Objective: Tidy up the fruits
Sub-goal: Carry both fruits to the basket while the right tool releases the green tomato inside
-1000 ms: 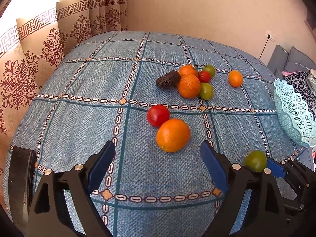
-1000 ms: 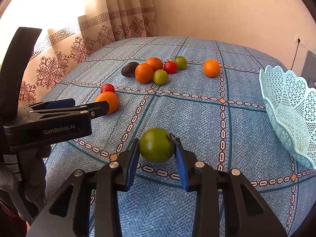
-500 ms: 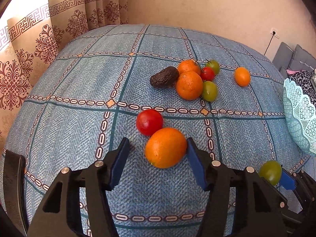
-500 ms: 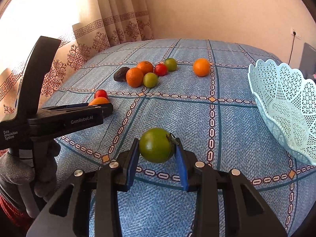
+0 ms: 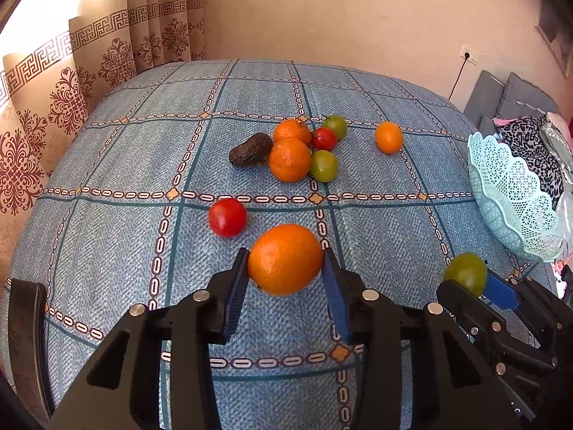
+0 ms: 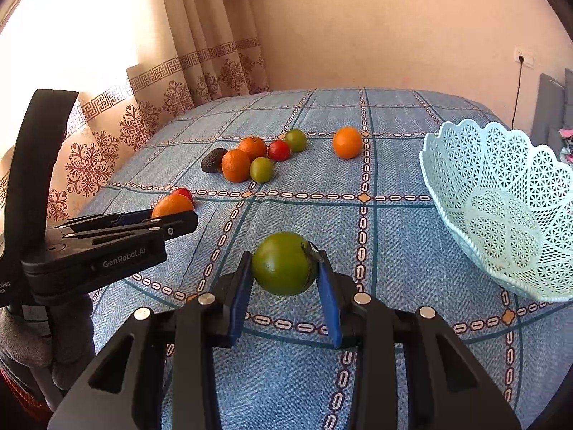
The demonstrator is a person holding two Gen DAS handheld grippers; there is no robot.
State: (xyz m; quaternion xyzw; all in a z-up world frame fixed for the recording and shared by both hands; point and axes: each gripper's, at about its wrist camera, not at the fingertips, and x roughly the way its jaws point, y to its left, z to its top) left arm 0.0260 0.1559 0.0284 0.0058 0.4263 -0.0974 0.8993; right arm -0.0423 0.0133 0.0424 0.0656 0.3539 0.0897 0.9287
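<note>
Blue patterned tablecloth (image 5: 118, 165) covers the whole table, light-blue lattice basket (image 6: 501, 215) sits at the right edge, nothing visible inside it yet. Main change: left gripper (image 5: 286, 279) has moved forward over the last second and closed in from wide open, its blue pads now touch both sides of the big orange (image 5: 284, 258) at near centre, so it's grasping the orange; whether the fruit is lifted or resting on the cloth, can't tell. Right gripper (image 6: 283, 279) unchanged, clamped on the green tomato (image 6: 283, 263), held near, just left of the basket. So both hands are now loaded, one fruit each. Red tomato (image 5: 227, 217) sits just far-left of the held orange, close but apart, not touched. Far cluster hasn't shifted: two oranges (image 5: 289, 159), avocado (image 5: 250, 149) at their left, small red tomato (image 5: 324, 139), two green tomatoes (image 5: 324, 166), all bunched together. Lone small orange (image 5: 389, 137) lies to the right of the cluster, well apart. Judgement: task early, basket likely the target, next step probably carry both fruits right and release over it; green tomato is closer. Risk: round orange could slip from the flat pads, or the left jaw nudges the red tomato on lift.
</note>
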